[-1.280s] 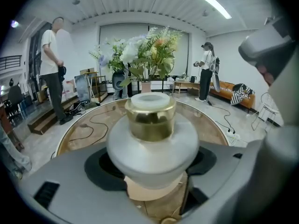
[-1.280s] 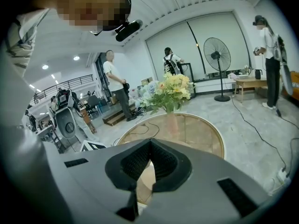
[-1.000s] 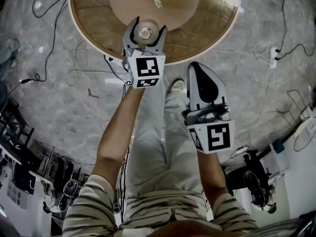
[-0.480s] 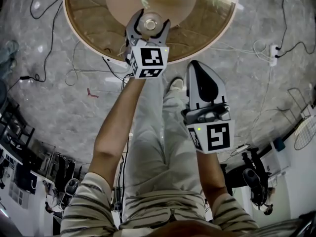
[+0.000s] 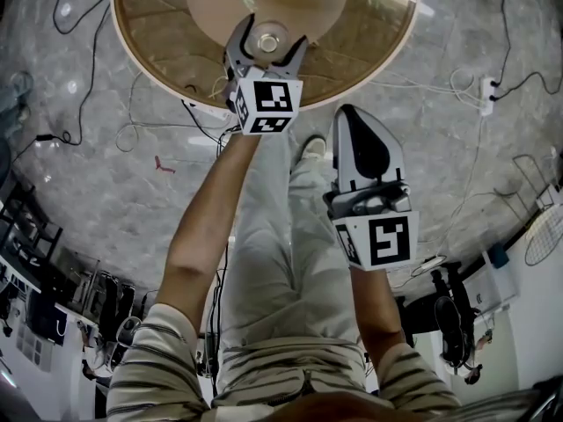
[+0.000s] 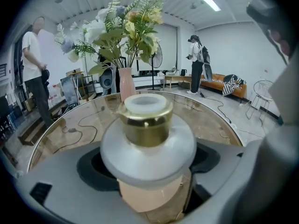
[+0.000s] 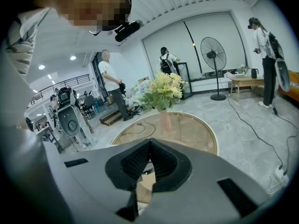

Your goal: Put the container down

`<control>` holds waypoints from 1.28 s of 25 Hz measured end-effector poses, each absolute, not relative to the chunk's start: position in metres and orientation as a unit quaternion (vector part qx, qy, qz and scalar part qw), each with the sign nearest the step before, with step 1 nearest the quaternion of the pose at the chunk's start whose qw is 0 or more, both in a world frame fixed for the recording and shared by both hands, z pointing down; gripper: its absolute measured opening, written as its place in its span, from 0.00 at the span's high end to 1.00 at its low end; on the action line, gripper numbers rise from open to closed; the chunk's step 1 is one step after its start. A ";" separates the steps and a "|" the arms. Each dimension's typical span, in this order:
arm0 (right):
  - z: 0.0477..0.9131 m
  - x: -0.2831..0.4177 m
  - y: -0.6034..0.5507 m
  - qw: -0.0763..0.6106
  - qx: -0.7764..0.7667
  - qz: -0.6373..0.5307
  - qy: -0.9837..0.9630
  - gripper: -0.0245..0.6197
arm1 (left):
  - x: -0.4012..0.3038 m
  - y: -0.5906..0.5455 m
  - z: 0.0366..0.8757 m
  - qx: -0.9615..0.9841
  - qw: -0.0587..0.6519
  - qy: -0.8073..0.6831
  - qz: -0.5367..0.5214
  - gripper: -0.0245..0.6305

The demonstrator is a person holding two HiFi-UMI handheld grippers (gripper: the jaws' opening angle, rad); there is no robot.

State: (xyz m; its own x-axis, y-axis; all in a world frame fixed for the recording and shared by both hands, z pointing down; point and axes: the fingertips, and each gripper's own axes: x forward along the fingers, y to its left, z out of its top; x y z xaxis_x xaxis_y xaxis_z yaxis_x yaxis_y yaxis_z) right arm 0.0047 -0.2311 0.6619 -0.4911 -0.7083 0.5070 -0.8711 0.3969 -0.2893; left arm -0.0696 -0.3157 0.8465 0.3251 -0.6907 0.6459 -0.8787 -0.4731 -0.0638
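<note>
The head view looks from above the person steeply down, so it takes in both arms, the legs, the floor and, at its top edge, the near part of the round table [image 5: 167, 60]. The left gripper view rides on the left gripper [image 5: 273, 32] and faces forward across that table. It is very near to the container [image 6: 145, 125], which fills its centre, with the flowers [image 6: 126, 27] behind. The right gripper view sits on the right gripper [image 5: 350, 120], further back, and looks toward the same table and flowers. All three views share the table. The container shows in the head view and the left gripper view.
</note>
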 end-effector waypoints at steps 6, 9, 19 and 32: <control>0.645 0.001 -0.227 0.145 0.479 0.257 -0.827 0.95 | -0.072 -0.309 0.834 0.800 0.167 -0.490 0.301 0.33; 0.631 0.001 -0.222 0.139 0.479 0.248 -0.830 0.95 | -0.075 -0.305 0.818 0.800 0.164 -0.495 0.297 0.32; 0.561 0.011 -0.197 0.113 0.479 0.221 -0.842 0.95 | -0.085 -0.266 0.721 0.792 0.182 -0.520 0.264 0.38; 0.430 0.039 -0.139 0.090 0.494 0.185 -0.845 0.95 | -0.083 -0.190 0.527 0.791 0.161 -0.557 0.196 0.61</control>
State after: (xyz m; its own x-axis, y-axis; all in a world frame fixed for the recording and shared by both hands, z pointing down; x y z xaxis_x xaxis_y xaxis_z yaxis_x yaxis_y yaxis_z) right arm 0.0386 -0.1389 0.4304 -0.4954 -0.8013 0.3355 -0.8682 0.4433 -0.2232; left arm -0.0834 -0.1899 0.5273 0.3032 -0.8178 0.4892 -0.9438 -0.3285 0.0358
